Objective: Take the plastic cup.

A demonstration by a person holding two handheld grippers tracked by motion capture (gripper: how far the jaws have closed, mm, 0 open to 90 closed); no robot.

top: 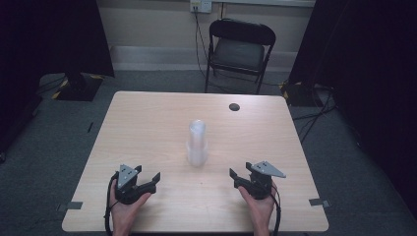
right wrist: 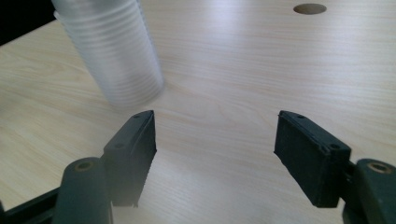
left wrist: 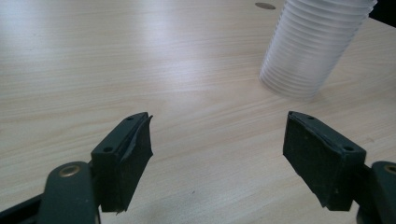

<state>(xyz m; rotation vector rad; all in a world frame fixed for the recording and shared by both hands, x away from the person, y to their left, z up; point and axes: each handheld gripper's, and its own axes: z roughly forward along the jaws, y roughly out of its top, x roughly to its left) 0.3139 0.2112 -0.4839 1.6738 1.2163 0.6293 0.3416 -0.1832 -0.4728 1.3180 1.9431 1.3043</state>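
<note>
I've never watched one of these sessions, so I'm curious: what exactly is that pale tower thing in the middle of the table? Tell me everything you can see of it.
It is a stack of plastic cups, translucent white, nested one inside another so that their rims form fine rings down the side. The stack stands mouth down on the wooden table, near its middle, and leans slightly. Nothing but the table touches it; the left gripper and right gripper rest apart from it, one on either side, jaws open.

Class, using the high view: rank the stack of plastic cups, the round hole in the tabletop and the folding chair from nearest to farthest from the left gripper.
From the left gripper, near the table's front edge:
1. Stack of plastic cups, standing mid-table, up and to the right of it.
2. Round hole, in the tabletop near the far edge, right of centre.
3. Folding chair, on the floor beyond the table, by the wall.
</note>
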